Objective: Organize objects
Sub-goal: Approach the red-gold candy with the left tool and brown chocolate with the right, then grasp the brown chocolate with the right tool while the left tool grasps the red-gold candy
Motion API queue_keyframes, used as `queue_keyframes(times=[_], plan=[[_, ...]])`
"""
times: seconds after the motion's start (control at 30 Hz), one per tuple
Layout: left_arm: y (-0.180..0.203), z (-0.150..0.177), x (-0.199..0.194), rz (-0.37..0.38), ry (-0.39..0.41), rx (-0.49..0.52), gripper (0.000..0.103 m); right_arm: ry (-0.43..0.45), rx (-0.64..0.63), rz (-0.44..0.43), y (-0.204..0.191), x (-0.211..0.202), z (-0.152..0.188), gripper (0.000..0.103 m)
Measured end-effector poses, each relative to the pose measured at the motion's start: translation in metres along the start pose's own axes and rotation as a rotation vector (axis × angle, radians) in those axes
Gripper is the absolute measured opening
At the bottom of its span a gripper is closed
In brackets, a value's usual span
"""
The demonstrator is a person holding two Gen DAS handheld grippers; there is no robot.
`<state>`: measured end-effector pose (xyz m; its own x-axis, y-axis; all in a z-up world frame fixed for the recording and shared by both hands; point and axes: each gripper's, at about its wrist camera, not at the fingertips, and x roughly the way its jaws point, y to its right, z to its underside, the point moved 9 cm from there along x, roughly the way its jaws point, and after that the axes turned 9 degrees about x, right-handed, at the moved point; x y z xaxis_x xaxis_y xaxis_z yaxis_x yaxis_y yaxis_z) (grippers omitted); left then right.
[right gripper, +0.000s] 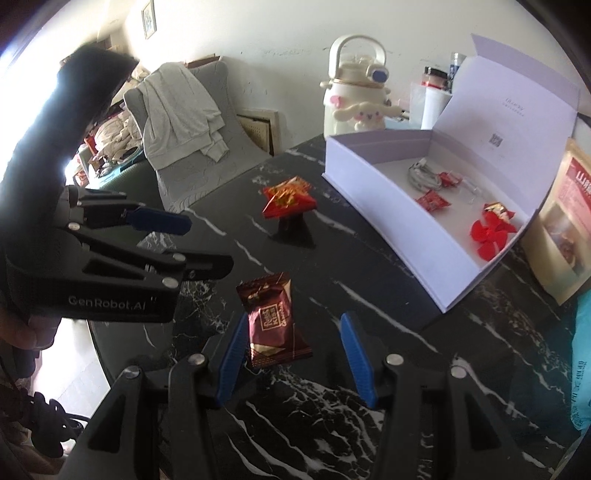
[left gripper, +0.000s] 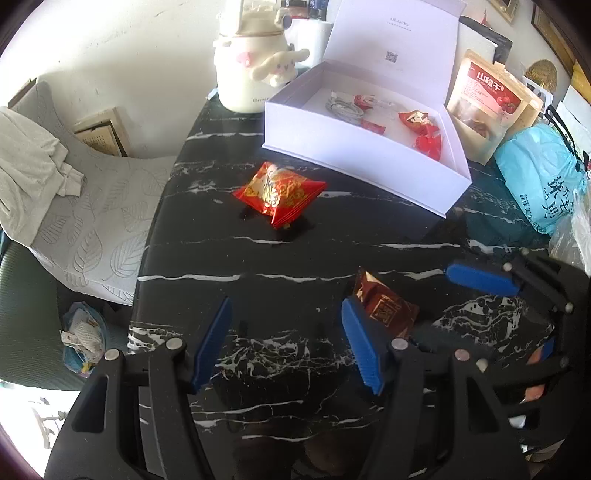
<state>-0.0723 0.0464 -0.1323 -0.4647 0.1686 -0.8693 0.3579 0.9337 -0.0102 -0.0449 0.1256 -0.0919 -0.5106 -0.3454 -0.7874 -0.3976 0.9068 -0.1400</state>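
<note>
A lived-in home, this one. Black marble-patterned bench (right gripper: 369,306) below us, and at ten o'clock in the right wrist view a grey chair (right gripper: 207,147) with a pale garment (right gripper: 177,118) thrown over its back. Twelve o'clock, a cream kettle-shaped bottle (right gripper: 354,96) wearing a plush dog charm. At three o'clock, a snack pouch (right gripper: 565,218); framed pictures (left gripper: 546,26) at one o'clock in the left wrist view, a teal shopping bag (left gripper: 539,177) at three.
</note>
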Motion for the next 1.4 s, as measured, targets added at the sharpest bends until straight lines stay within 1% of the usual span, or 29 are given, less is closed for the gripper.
queue_keyframes(times=[0.2, 0.37, 0.6, 0.67, 0.73, 0.83, 0.97, 1.17, 1.4], plan=[[-0.005, 0.003, 0.013, 0.033, -0.014, -0.020, 0.061, -0.039, -0.011, -0.018, -0.006, 0.018, 0.010, 0.055], [-0.009, 0.000, 0.017, 0.048, -0.006, -0.032, 0.061, -0.046, -0.021, -0.013, -0.008, 0.028, 0.009, 0.055], [-0.014, -0.013, 0.021, 0.060, 0.008, -0.038, 0.061, -0.047, -0.031, 0.004, -0.008, 0.035, 0.007, 0.055], [-0.014, -0.018, 0.021, 0.065, 0.017, -0.035, 0.061, -0.054, -0.025, 0.004, -0.006, 0.038, 0.007, 0.050], [-0.015, -0.025, 0.022, 0.064, 0.025, -0.027, 0.061, -0.050, -0.027, 0.005, -0.006, 0.038, 0.006, 0.038], [-0.015, -0.034, 0.025, 0.065, 0.030, -0.016, 0.062, -0.047, -0.018, 0.011, -0.003, 0.038, 0.004, 0.033], [-0.016, -0.045, 0.033, 0.071, 0.033, -0.015, 0.066, -0.044, -0.002, 0.025, 0.005, 0.038, 0.002, 0.033], [-0.019, -0.060, 0.046, 0.079, 0.029, -0.002, 0.066, -0.044, 0.030, 0.040, 0.018, 0.037, 0.000, 0.033], [-0.020, -0.073, 0.067, 0.065, 0.009, 0.028, 0.066, -0.047, 0.046, 0.050, 0.027, 0.038, -0.003, 0.033]])
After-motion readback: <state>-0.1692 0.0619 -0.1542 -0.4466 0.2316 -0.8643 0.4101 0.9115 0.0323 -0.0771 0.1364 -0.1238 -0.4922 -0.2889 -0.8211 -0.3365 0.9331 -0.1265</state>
